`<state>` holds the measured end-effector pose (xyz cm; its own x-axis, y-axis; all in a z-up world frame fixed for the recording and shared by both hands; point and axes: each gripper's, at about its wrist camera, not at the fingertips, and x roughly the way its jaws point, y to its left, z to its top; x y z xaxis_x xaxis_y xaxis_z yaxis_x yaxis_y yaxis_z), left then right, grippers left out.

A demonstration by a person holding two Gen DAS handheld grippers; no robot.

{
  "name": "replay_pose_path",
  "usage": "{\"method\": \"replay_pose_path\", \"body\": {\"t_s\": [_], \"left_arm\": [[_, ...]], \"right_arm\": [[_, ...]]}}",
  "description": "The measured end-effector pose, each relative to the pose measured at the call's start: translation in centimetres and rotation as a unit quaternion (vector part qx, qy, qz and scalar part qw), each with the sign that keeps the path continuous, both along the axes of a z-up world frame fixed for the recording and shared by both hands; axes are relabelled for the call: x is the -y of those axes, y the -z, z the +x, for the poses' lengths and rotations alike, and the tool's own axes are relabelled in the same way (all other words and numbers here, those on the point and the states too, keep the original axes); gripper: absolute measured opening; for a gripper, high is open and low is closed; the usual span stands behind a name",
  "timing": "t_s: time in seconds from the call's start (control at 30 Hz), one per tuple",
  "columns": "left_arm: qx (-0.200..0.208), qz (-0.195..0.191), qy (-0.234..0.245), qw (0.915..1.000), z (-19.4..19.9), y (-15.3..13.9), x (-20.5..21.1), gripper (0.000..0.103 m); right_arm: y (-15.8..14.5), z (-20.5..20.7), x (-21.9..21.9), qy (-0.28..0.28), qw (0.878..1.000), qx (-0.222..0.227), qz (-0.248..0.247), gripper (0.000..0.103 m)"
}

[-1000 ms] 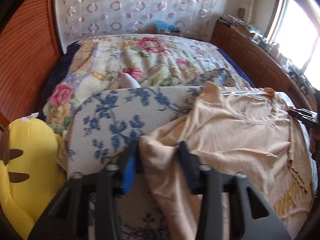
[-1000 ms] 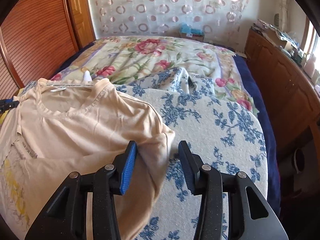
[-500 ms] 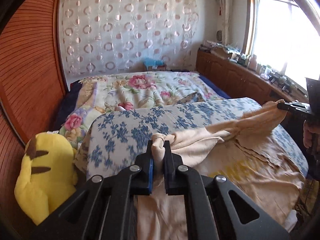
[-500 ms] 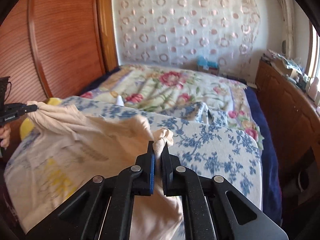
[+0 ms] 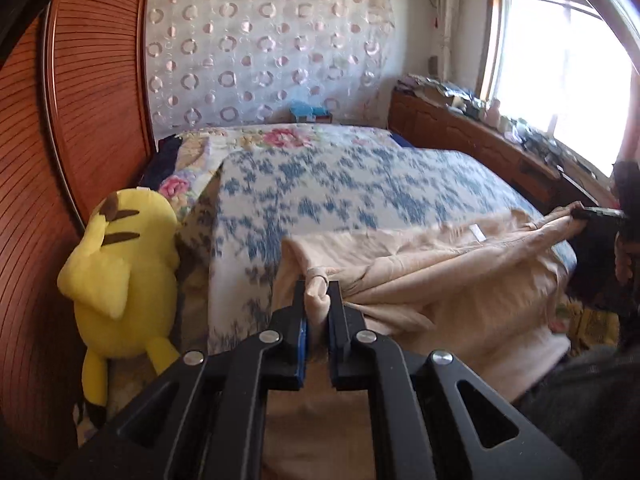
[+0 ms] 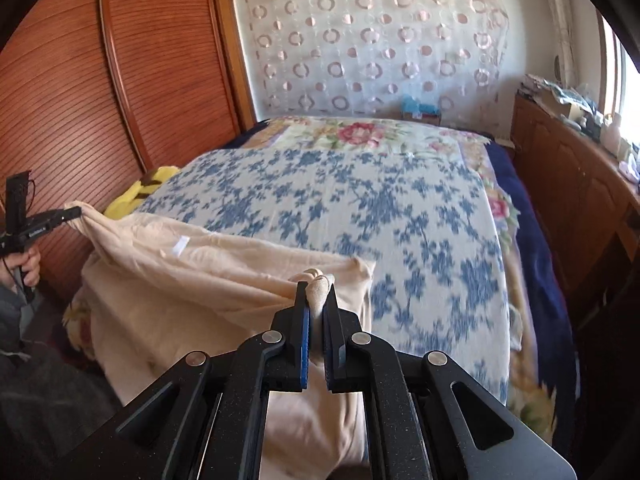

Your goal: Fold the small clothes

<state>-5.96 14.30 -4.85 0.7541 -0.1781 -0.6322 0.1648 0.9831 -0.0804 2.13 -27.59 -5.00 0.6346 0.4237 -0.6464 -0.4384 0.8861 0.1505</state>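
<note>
- My left gripper (image 5: 317, 300) is clamped tight on a bunched shoulder of the beige shirt (image 5: 432, 280); no gap shows beside the cloth between the jaws.
- My right gripper (image 6: 317, 300) pinches the other shoulder the same way, a knob of fabric poking up between its blue pads (image 6: 305, 334).
- The shirt hangs between the two grippers, its top edge stretched and its body draped over the near edge of the blue-flowered blanket (image 5: 360, 184). The yellow plush toy (image 5: 120, 280) sits just beside that blanket's left corner.
- I judge the step to be carrying the shirt back off the blanket to lay it flat for folding. To do it well I should keep both hands level with each other and hold the top edge taut so the body falls without creases, then lower it onto the blanket bottom hem first.
- The white label (image 6: 180, 245) faces up near the collar, so I should check which side lands down.
- A second ago both grippers stood open around the shoulders with the shirt flat on the blanket; since then they have closed on the cloth and pulled it toward the blanket's near edge, baring most of the floral print.
</note>
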Motion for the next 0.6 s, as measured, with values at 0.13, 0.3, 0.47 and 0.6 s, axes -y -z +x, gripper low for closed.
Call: {"method": "replay_pose_path", "body": {"t_s": [0.13,0.3,0.47,0.6], "left_arm": [[-0.022,-0.014,-0.006,0.9996,-0.8,1.9,-0.4,0.007],[-0.031,-0.004,-0.011,0.9994,-0.5,2.5,-0.1,0.016],[-0.014,-0.004,-0.023,0.9996,-0.2,1.8,-0.4,0.048],[-0.008,0.002,-0.019,0.9998,1.3,1.5,0.1,0.058]], "right_arm": [[2.6,-0.6,-0.3,-0.007,0.999,-0.036,-0.005,0.003],[4.5,-0.1,-1.7,-0.002,0.998,-0.051,-0.034,0.006],[3.4,0.3,-1.6,0.013,0.999,-0.019,-0.044,0.041],[3.3,1.3,-1.7,0.021,0.999,-0.001,-0.044,0.057]]}}
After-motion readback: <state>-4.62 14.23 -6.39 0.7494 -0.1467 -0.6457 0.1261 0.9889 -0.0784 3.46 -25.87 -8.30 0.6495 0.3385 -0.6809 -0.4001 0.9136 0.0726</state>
